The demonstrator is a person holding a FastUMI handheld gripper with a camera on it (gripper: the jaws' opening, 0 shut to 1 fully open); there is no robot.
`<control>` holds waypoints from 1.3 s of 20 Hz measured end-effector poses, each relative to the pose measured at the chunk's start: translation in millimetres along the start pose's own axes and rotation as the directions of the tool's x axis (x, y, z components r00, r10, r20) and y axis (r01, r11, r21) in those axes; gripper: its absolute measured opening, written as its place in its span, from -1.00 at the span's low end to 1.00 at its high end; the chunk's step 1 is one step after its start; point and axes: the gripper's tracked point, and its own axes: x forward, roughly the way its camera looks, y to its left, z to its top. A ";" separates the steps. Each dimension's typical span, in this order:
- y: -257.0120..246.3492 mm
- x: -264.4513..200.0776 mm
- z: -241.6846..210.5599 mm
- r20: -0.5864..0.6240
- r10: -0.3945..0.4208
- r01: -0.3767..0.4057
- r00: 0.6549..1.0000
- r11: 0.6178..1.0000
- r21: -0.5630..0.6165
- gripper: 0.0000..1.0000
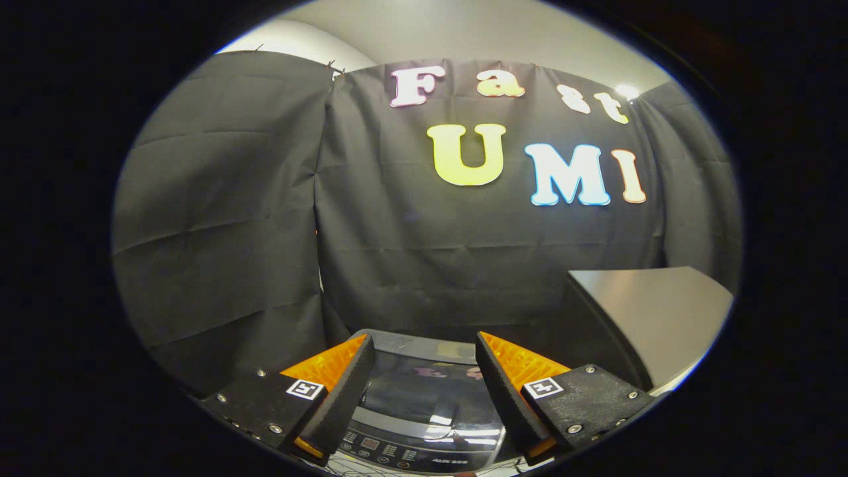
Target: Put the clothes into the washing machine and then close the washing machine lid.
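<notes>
1. My gripper (424, 344) sits low in the frame, its two fingers spread wide apart with nothing clamped between them.
2. Each finger (344, 391) rises from a dark mounting block at the bottom of the frame; each block carries a small square marker tag.
3. In the gap between the fingers, bottom centre, I see the washing machine (424, 411) from above and slightly in front.
4. Its lid (424, 384) lies flat and closed: a dark glossy panel that mirrors the booth above it.
5. The control panel (397, 454) runs along the machine's near edge at the very bottom of the frame, with a row of small buttons; I cannot make out any detail on them.
6. I cannot tell whether clothes are inside, since the shut lid hides the drum.
7. At lower right of the frame, beyond the right finger, a grey slab-like surface (656, 318) stands tilted beside the machine; I cannot tell what it is.
8. Black cloth (232, 218) fills the middle and upper frame behind the machine, hanging in folds, with pale ceiling (464, 33) above.
</notes>
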 end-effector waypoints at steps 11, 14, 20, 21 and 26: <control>-106.9 -115.3 52.4 0.145 -0.065 0.062 0.987 0.998 0.024 0.88; -136.2 -149.4 59.3 0.172 -0.093 0.091 0.981 0.996 0.015 0.88; -187.5 -208.4 60.7 0.205 -0.149 0.149 0.968 0.989 0.012 0.87; -195.8 -217.6 60.9 0.211 -0.160 0.160 0.964 0.987 0.015 0.87; -231.4 -256.4 57.4 0.229 -0.211 0.212 0.950 0.977 0.018 0.88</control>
